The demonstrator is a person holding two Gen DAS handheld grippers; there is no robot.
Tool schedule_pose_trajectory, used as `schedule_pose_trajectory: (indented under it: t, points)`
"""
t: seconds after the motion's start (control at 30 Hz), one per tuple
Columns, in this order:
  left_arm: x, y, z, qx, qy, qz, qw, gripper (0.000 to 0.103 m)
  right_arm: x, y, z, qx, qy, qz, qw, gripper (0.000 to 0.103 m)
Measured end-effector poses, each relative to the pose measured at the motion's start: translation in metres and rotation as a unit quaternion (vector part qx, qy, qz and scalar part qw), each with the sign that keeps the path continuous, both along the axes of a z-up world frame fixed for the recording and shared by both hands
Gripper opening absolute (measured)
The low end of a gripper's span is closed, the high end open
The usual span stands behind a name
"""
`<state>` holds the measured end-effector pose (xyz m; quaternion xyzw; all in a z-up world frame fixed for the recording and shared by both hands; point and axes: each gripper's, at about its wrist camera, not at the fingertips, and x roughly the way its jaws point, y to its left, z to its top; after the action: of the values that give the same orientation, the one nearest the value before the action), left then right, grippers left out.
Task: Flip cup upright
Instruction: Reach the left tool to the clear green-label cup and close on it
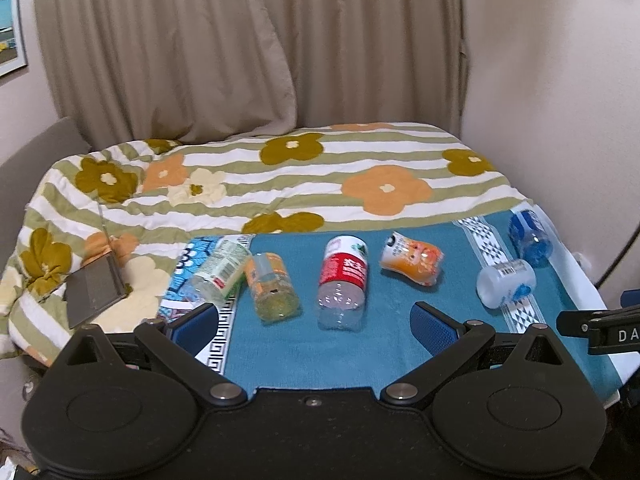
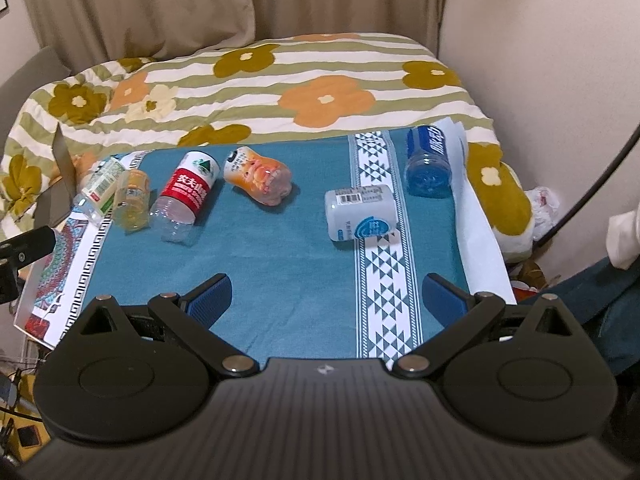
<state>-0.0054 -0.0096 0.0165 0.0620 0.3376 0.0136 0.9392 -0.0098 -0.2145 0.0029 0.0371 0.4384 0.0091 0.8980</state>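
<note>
Six cut-off plastic bottle cups lay on their sides in a loose row across a teal cloth, none of them upright. At the far left, a clear cup with a green-and-white label rested against a clear cup with an orange label and yellowish base; in the right wrist view the two touched. Just beside them lay a clear cup with a red-and-white label, its open end toward the camera. Next came a squat orange cup printed with a cartoon face, then, well apart on the white patterned band of the cloth, a frosted white cup with a barcode and a round blue logo. Farthest right lay a blue-tinted cup with a dark blue label, at the cloth's far corner.

The left gripper hung near the cloth's close edge, its blue-padded fingers spread wide and grasping nothing. The right gripper was likewise released and empty, pads wide apart over the cloth.

Behind the cloth lay a striped quilt with orange and olive flowers, and beige curtains hung beyond it.
</note>
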Motion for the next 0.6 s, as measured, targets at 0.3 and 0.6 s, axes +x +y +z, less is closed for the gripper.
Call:
schedule_pose_trajectory:
  t: [0.3, 0.6]
  points:
    - [0.015, 0.027, 0.009, -0.013, 0.016, 0.043, 0.9989, 0.103, 0.031, 0.017, -0.003, -0.001, -0.001, 0.077, 0.997, 0.103]
    - [0.057, 0.085, -0.002, 0.013, 0.044, 0.006, 0.9989, 0.103, 0.050, 0.068, -0.016, 0.003, 0.012, 0.056, 0.998, 0.103]
